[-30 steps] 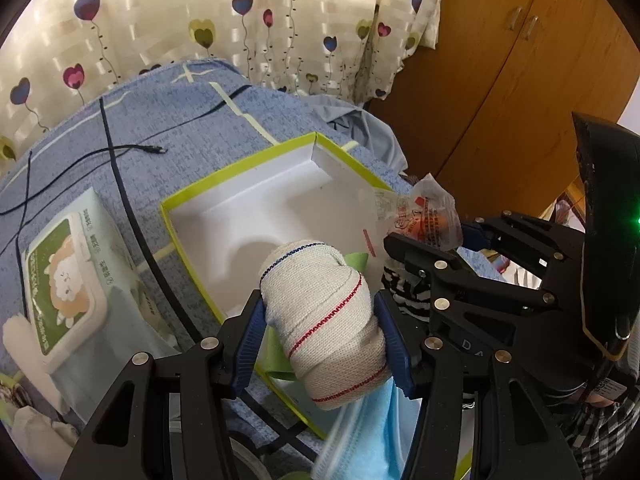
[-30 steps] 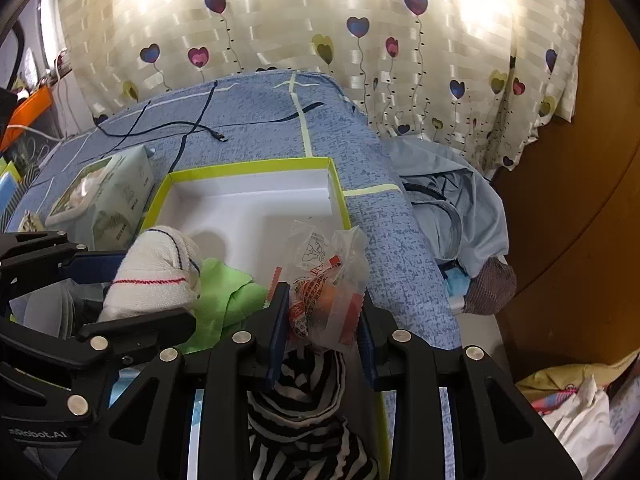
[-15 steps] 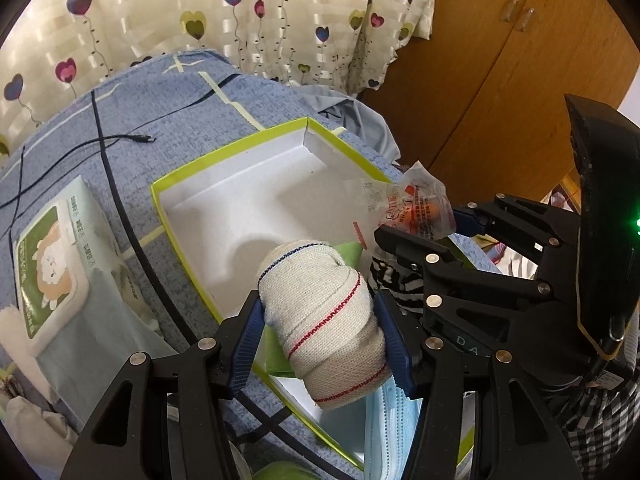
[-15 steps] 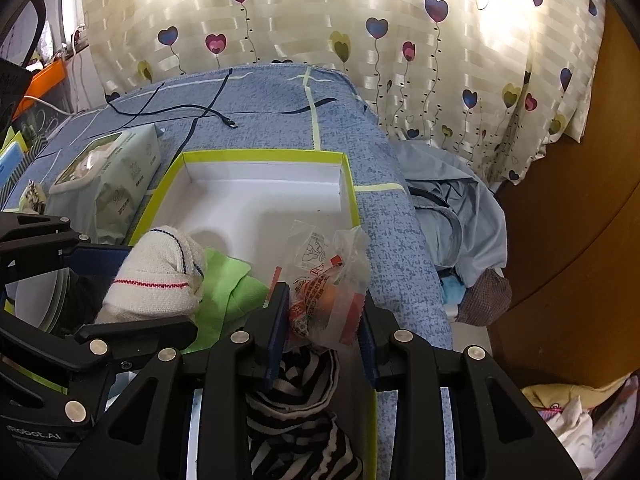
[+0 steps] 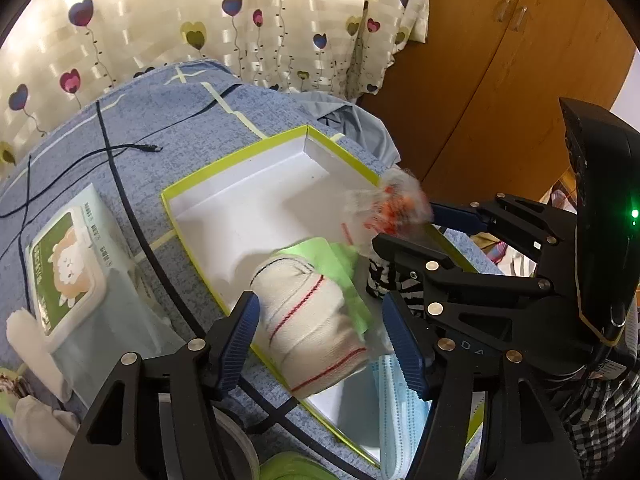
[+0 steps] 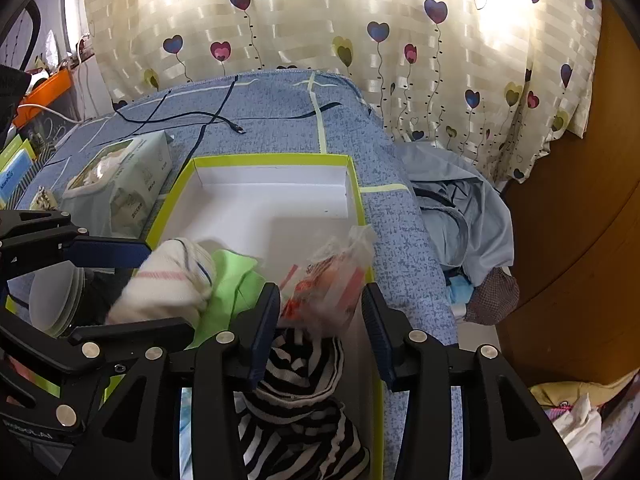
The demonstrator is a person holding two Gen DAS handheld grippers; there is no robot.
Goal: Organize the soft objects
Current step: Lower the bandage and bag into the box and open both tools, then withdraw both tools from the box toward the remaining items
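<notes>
The rolled white sock point(image 5: 308, 328) lies over the box point(image 5: 240, 204) rim between the left gripper point(image 5: 324, 344) pads, whose jaws have just been opening off it. The right gripper point(image 6: 320, 324) has likewise been opening around the blurred plastic packet point(image 6: 332, 280) above a striped cloth point(image 6: 300, 396).

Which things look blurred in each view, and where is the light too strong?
Left wrist view: the plastic packet is smeared and the rolled cloth slightly soft. Right wrist view: the same packet and cloth are blurred. In both views, the curtain is overexposed.
</notes>
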